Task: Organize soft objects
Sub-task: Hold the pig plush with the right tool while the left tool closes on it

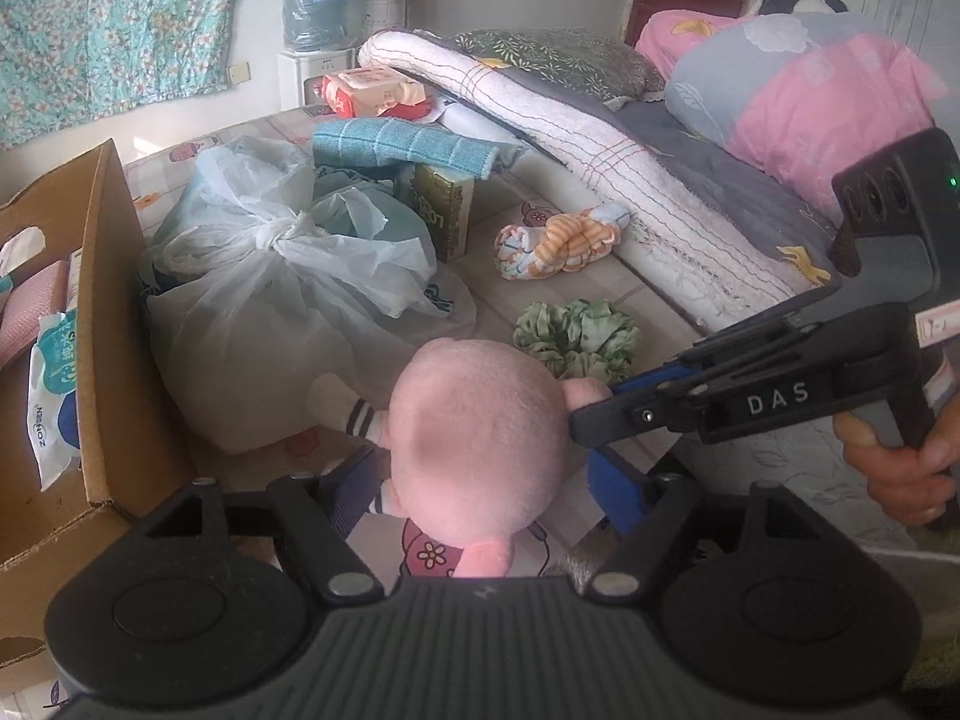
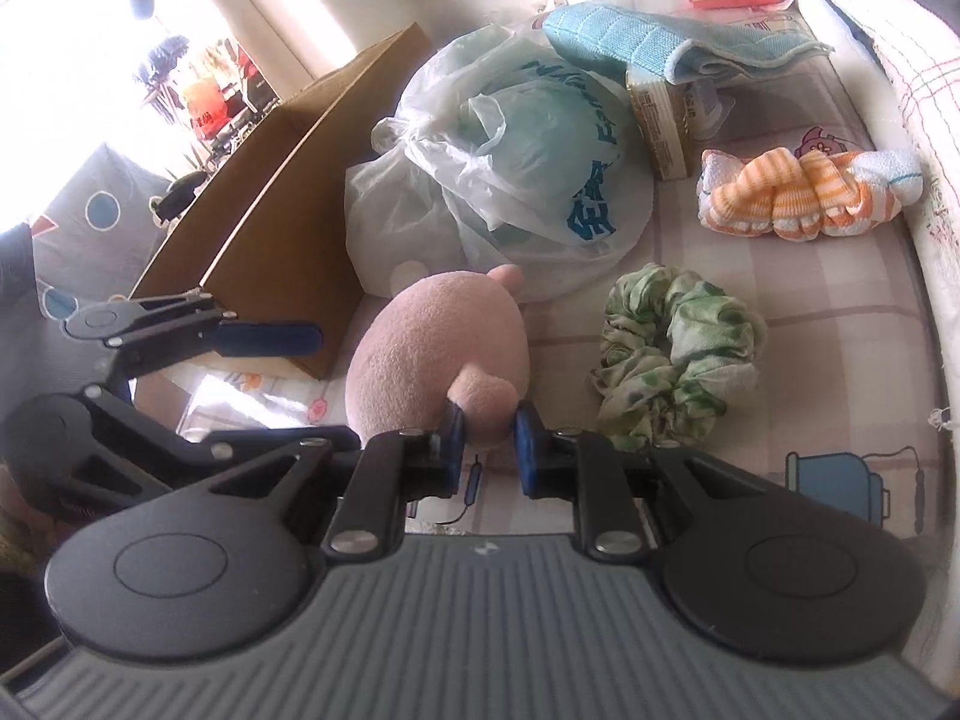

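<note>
Bed [image 2: 780,480] cluttered — pink plush toy [image 2: 432,348] beside the cardboard box [image 2: 288,180], not yet in. Right gripper [image 2: 489,444] fingers pinch its ear; left gripper [image 1: 486,486] wide open around it. Scrunchie [image 2: 672,354], knotted socks [image 2: 804,192] left.

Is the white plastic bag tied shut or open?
Tied shut. The bag has its handles knotted together on top in the left wrist view, closing the mouth over the bluish contents.

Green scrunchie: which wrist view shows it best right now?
Right wrist view: the green scrunchie lies whole and unobstructed beside the pink plush toy. In the left wrist view it is smaller and farther off.
</note>
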Available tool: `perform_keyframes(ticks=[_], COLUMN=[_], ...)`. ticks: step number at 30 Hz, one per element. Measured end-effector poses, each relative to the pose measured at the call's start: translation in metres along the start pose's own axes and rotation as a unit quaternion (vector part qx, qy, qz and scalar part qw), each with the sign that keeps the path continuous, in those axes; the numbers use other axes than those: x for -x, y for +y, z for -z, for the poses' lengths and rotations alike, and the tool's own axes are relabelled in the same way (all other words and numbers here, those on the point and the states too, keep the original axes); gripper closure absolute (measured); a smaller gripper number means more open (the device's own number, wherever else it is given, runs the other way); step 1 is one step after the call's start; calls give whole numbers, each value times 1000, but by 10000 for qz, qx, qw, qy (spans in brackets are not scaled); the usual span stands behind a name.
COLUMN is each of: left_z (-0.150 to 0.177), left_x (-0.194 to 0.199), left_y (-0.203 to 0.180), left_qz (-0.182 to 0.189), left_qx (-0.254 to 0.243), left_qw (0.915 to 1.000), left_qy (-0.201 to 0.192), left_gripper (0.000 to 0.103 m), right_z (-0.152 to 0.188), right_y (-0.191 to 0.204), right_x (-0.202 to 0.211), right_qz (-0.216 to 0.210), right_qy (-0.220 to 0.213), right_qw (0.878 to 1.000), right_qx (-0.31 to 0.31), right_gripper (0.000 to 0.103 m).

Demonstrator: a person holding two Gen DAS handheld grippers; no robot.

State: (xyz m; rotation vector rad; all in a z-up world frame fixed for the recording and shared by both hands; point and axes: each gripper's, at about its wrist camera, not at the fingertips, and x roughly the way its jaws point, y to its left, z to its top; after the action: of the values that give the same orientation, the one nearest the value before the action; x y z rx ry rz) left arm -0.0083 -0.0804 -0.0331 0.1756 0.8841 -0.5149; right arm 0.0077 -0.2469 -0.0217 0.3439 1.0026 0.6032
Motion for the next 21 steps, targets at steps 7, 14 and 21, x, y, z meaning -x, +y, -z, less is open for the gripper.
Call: perform_keyframes(ticks=[7, 14, 21], left_z=[8, 17, 13], left_x=[-28, -38, -35], left_y=[-23, -37, -31], left_qz=[-617, -1058, -994], left_qx=[-757, -1341, -1213], left_qw=[9952, 9851, 9871], left_qy=[80, -174, -316], left_gripper=[25, 32, 35], right_z=[-11, -15, -21], right_y=[-18, -18, -13], right_x=[-2, 0, 18], right_qz=[-680, -971, -898], right_qy=[1, -185, -607], right_qw=[9928, 9869, 9878], right_qx=[-983, -1278, -1117], right_gripper=[87, 85, 84])
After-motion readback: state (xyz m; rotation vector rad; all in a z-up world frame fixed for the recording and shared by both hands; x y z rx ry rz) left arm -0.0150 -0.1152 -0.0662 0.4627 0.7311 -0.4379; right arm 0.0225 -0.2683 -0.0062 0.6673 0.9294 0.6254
